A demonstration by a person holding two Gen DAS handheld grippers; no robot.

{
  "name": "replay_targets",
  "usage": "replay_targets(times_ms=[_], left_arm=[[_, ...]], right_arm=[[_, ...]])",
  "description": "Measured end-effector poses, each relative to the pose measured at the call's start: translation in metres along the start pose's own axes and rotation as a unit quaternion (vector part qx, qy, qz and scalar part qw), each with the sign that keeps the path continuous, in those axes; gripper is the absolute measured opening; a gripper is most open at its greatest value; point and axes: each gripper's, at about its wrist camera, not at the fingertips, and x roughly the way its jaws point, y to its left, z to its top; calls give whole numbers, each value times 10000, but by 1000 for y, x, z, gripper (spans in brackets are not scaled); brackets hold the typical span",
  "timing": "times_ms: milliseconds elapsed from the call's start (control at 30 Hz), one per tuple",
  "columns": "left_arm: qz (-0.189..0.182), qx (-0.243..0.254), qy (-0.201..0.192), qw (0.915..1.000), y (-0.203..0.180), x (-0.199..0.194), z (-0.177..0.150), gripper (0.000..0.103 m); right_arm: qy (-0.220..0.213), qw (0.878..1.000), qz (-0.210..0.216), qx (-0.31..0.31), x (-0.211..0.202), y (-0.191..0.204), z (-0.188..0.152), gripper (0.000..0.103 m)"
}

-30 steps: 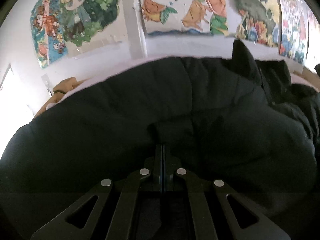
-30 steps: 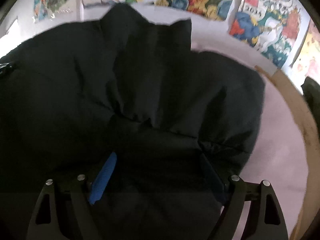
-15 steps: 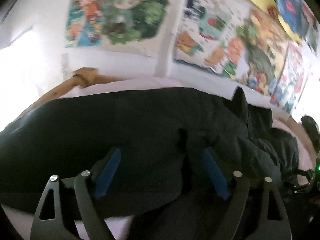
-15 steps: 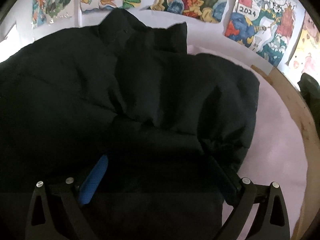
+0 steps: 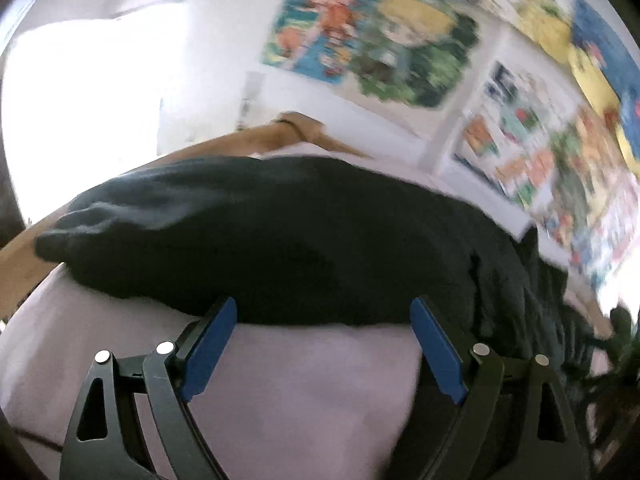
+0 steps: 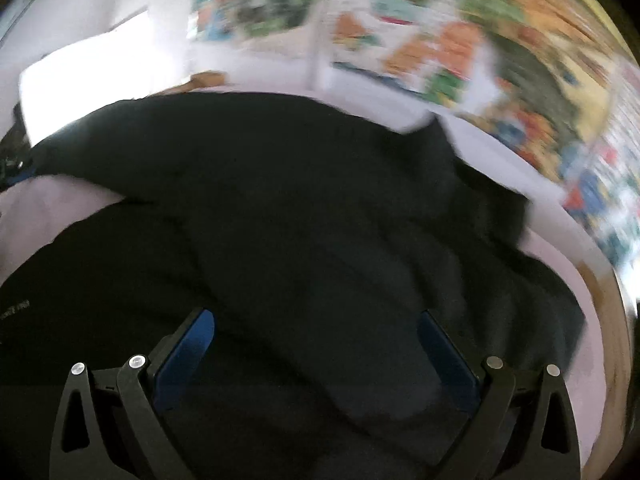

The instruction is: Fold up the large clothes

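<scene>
A large black padded jacket (image 5: 304,240) lies bunched on a pale pink sheet (image 5: 304,380). In the left wrist view its near hem runs just past my fingertips. My left gripper (image 5: 324,308) is open, its blue pads (image 5: 208,348) over bare sheet with nothing between them. In the right wrist view the jacket (image 6: 320,208) fills the middle, with a folded layer on top. My right gripper (image 6: 316,316) hangs wide open above the dark fabric, and its pads (image 6: 184,356) do not press on it. Both views are motion-blurred.
A wooden bed rim (image 5: 256,140) curves round the far side of the sheet and shows again at the right (image 6: 600,292). Colourful posters (image 5: 372,40) cover the white wall behind. A bright window (image 5: 80,80) glares at the left.
My left gripper, shut on a jacket fold a second ago, has let go and drawn back over bare sheet while rolling. The right jaws spread wider and that hand swung sideways.
</scene>
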Motion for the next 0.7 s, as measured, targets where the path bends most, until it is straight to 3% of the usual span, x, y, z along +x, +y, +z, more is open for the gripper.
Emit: replay_targets(times_ms=[100,200,267,400,467,533,700], left_arm=[[262,-668,-241,9971,26,-5,6,85],[613,-1322,-289,9889,54,-7,5,85],[628,-1648,-353,9837,69,-10,2,85],[888,-2447,-1003,9603,100,-32,-20,85],[864,-2661,-1218,9523,110,-42,-29,85],[855,-2698,-1288,9504,113,-45,-32,85],[768,-2868,-1360,9452,123,-43,-37,85]], right_arm=[[-170,9995,226,143,31,28,32,103],[-196,9988,269,372,59,44,50,103],[-220,9983,114,525,79,52,59,103],[-326,9959,-571,629,106,61,66,103],[-370,9951,-734,544,117,64,63,103],[-389,9953,-774,437,127,67,58,103],[-269,9965,-402,682,148,54,49,103]])
